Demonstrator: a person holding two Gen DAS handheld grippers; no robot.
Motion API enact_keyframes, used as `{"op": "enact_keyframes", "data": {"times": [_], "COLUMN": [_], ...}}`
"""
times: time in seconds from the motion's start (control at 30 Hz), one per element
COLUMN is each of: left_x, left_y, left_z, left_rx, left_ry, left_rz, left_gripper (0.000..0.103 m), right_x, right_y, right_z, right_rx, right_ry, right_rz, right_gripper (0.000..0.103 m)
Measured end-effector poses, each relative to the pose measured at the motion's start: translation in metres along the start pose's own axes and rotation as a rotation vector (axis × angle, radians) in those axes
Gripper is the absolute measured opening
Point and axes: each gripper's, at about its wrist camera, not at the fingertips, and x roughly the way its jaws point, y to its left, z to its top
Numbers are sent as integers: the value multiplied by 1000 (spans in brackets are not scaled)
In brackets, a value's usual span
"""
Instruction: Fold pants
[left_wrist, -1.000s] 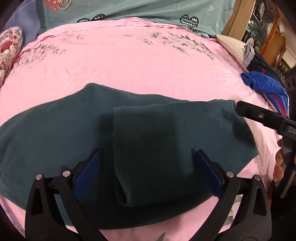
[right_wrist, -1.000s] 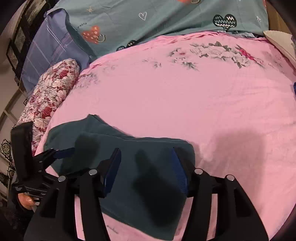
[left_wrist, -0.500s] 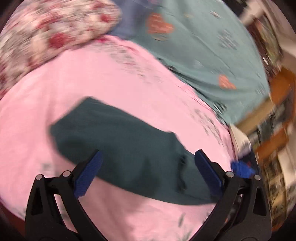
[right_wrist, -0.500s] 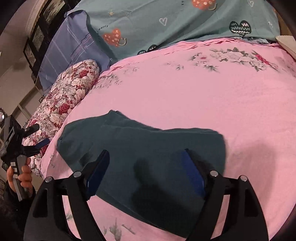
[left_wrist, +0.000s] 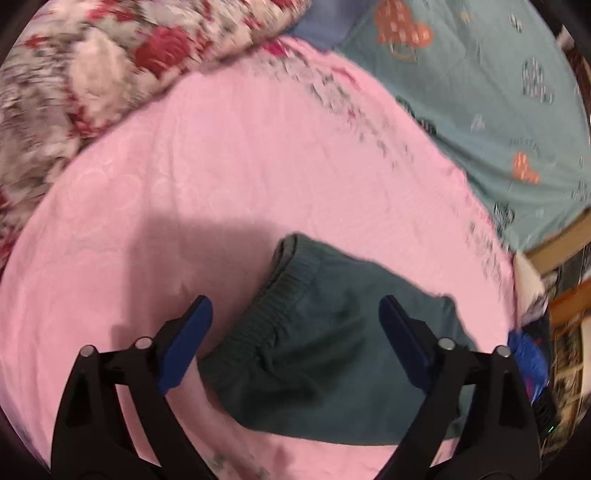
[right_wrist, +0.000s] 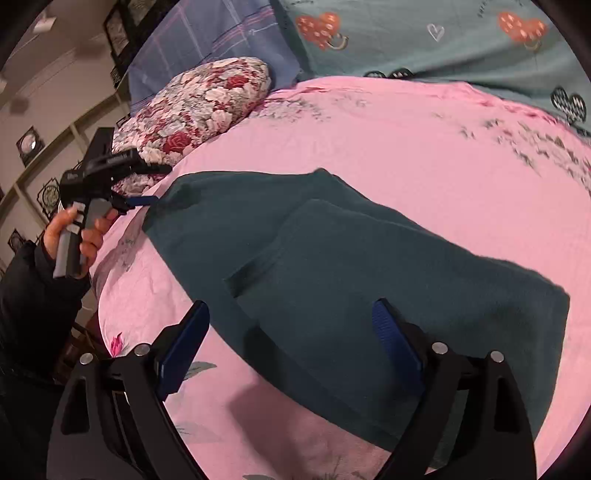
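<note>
My dark green pants (right_wrist: 369, 280) lie partly folded on the pink bedsheet (right_wrist: 424, 155), filling the centre and right of my right view, where my right tongs (right_wrist: 291, 332) are spreading, empty, while my left tongs (left_wrist: 295, 325) are narrowing, gaping over the waistband (left_wrist: 280, 295), gripping nothing.

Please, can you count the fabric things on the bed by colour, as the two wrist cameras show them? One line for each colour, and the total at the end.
Dark green: 1, the pants
Pink: 1, the bed sheet
Red and white floral: 1, the pillow
Teal with hearts: 1, the blanket
Blue-purple plaid: 1, the plaid cloth
Bright blue: 1, the blue garment
Total: 6
</note>
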Motion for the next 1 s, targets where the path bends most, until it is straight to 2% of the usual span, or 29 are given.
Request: {"op": "enact_keyframes", "data": {"times": [0.03, 0.1, 0.17, 0.2, 0.23, 0.3, 0.43, 0.53, 0.6, 0.7, 0.83, 0.93, 1.0], "left_x": [10, 14, 15, 15, 14, 10, 4, -6, -24, -55, -80, -68, -39], "left_y": [-3, -9, -14, -16, -16, -12, -14, -23, -43, -100, -185, -248, -285], "left_z": [0, 0, -4, -7, -8, -11, -16, -15, -19, -34, -70, -105, -134], "left_rx": [43, 120, 183, 209, 226, 223, 237, 228, 255, 367, 548, 661, 722], "left_ry": [33, 43, 53, 59, 59, 69, 57, 27, -7, -55, -84, -20, 66], "left_rz": [17, 51, 76, 90, 110, 83, 95, 69, 38, -20, -123, -229, -272], "left_gripper": [76, 75, 67, 54, 33, 27, 25, 24, 24, 24, 24, 24, 28], "right_x": [0, 1, 0, 0, 0, -1, -1, -5, -13, -43, -91, -119, -131], "right_y": [0, 0, -2, -3, -4, -6, -8, -11, -16, -33, -74, -106, -123], "right_z": [0, -1, 0, 0, -1, 0, 0, 0, 1, 2, -5, -21, -34], "right_rx": [2, 4, 14, 21, 28, 39, 49, 62, 88, 162, 279, 366, 423], "right_ry": [0, 4, 2, 0, -1, -6, -11, -31, -76, -193, -300, -346, -348], "right_rz": [2, 5, 15, 20, 25, 29, 32, 24, 5, -1, -90, -152, -166], "right_gripper": [90, 90, 90, 90, 90, 90, 90, 90, 90, 90, 90, 91, 93]}}
